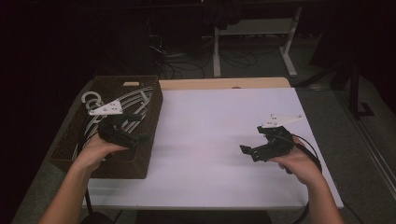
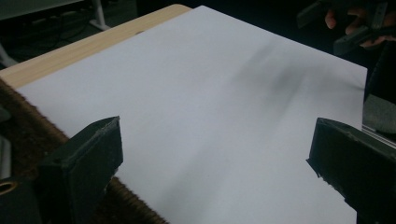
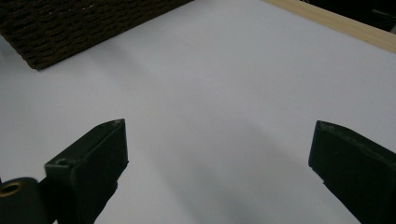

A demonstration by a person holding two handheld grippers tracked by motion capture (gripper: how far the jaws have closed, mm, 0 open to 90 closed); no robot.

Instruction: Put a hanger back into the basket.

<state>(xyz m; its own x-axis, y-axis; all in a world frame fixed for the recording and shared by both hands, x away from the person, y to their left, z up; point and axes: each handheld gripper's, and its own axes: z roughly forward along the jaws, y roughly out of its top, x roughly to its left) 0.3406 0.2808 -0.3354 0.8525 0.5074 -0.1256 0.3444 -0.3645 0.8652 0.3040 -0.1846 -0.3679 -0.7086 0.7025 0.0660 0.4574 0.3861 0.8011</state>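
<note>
A dark woven basket (image 1: 122,166) stands at the table's left edge with several white hangers (image 1: 136,100) lying in it. My left gripper (image 1: 140,127) hovers over the basket's right side and points toward the table's middle. Its jaws are open with nothing between them (image 2: 212,140), above the basket's rim (image 2: 28,135) and the white sheet. My right gripper (image 1: 251,139) is held over the right part of the white table top (image 1: 210,126), jaws open and empty (image 3: 217,140), facing the basket (image 3: 70,28). The right hand and its gripper (image 2: 359,28) appear far off in the left gripper view.
A wooden strip (image 1: 224,83) runs along the table's far edge. Beyond it on the dark floor stand white desk legs (image 1: 217,51) and loose cables (image 1: 187,60). A cable (image 1: 313,154) trails from the right gripper.
</note>
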